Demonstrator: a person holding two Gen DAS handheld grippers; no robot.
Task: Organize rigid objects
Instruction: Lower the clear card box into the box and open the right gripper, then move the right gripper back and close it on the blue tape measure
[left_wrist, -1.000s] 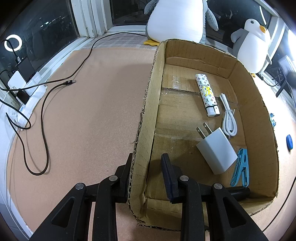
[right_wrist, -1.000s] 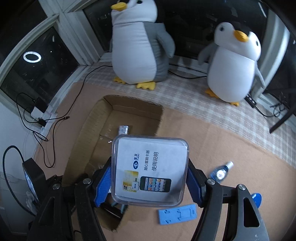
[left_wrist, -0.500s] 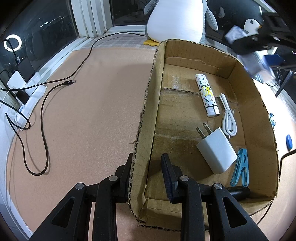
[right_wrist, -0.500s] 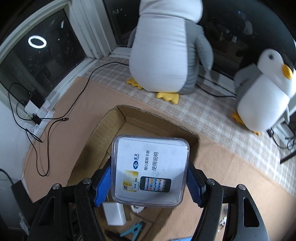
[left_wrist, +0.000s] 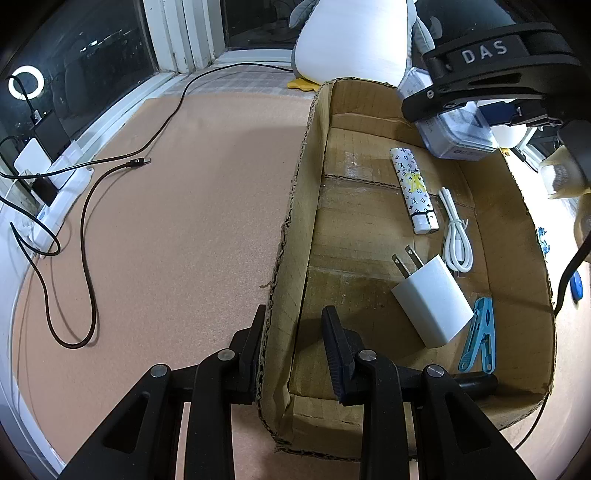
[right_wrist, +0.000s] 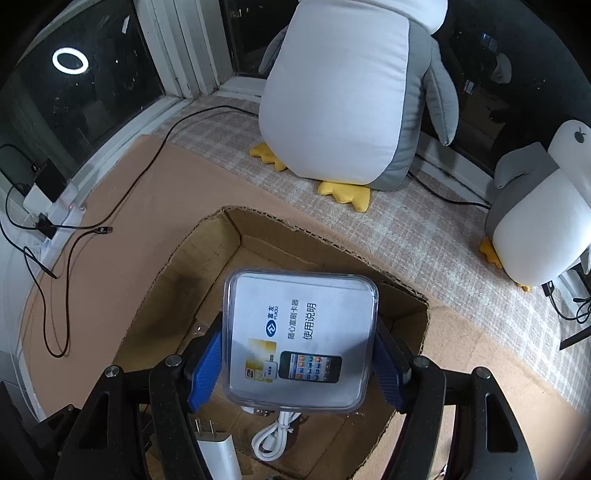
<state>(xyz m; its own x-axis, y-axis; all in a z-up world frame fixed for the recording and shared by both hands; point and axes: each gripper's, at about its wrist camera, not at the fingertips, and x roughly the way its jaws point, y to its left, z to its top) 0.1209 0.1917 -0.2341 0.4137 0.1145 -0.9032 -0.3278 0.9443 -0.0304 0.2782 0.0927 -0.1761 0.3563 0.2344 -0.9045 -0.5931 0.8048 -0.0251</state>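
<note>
- My right gripper (right_wrist: 299, 363) clamps the clear plastic case (right_wrist: 300, 341) above the cardboard box's (left_wrist: 291, 206) far end; a slipping grip could drop it onto the lighter (left_wrist: 413, 188) or white cable (left_wrist: 456, 230).
- My left gripper (left_wrist: 295, 343) straddles the box's left wall, jaws apart; pulling could tilt the box.

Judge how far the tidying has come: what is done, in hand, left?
Done: lighter, cable, charger and peg lie in the box. In hand: the right gripper holds a clear case above it; the left gripper straddles its wall. Left: a blue item outside.
</note>
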